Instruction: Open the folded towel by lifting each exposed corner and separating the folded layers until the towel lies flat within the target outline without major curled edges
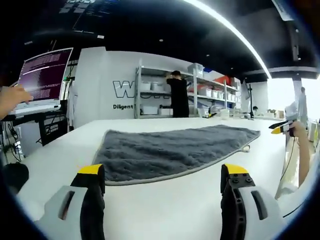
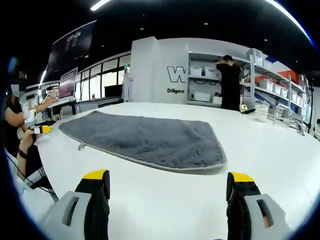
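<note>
Left gripper (image 1: 162,175) has its two yellow-tipped jaws spread wide with nothing between them, poised over bare white table (image 1: 165,210) just short of the towel's near edge. Right gripper (image 2: 169,181) is likewise wide open and empty, its jaws apart above the table (image 2: 165,205) near the towel's other side.

The grey towel (image 1: 170,150) lies spread out flat on the table, its paler trimmed edge running along the near side. In the right gripper view the same towel (image 2: 145,137) reaches across the tabletop, with a small loop or tag at its near-left edge (image 2: 81,146); whether any layer is still folded under cannot be told. No target outline can be made out on the table in either view.

Behind the table, metal shelving (image 1: 150,92) carries pale storage bins (image 1: 150,110); their contents are too small and distant to make out. A person in dark clothes (image 1: 178,95) stands at the shelves, back turned. At the left gripper view's left, a laptop screen (image 1: 45,75) glows with text too blurred to read, and a hand (image 1: 12,97) reaches toward it. Wall lettering (image 2: 176,75) is partly hidden by the shelving.
</note>
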A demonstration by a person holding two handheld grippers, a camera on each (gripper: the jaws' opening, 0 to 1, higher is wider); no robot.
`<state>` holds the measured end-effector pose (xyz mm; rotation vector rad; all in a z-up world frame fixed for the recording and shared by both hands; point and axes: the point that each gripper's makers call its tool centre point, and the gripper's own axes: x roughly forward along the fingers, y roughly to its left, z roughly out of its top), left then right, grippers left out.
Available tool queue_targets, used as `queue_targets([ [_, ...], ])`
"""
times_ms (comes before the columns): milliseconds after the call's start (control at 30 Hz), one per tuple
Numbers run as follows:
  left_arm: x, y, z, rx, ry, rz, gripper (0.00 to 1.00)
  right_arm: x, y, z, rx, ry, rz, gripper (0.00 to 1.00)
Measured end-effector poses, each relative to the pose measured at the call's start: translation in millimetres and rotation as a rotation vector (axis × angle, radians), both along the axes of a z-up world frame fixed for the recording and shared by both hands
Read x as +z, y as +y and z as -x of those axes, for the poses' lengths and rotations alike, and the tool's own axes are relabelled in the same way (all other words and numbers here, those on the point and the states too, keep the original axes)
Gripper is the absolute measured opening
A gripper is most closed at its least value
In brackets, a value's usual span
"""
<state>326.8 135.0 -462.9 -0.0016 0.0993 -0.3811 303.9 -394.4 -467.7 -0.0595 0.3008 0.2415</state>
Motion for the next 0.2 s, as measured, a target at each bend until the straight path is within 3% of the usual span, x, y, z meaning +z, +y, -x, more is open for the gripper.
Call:
queue_targets([
  [200,-0.1,0.0,-0.2,-0.001,0.001,-0.002,0.95,-1.7,2.1,-1.4,0.007,0.008,0.004,0.99],
])
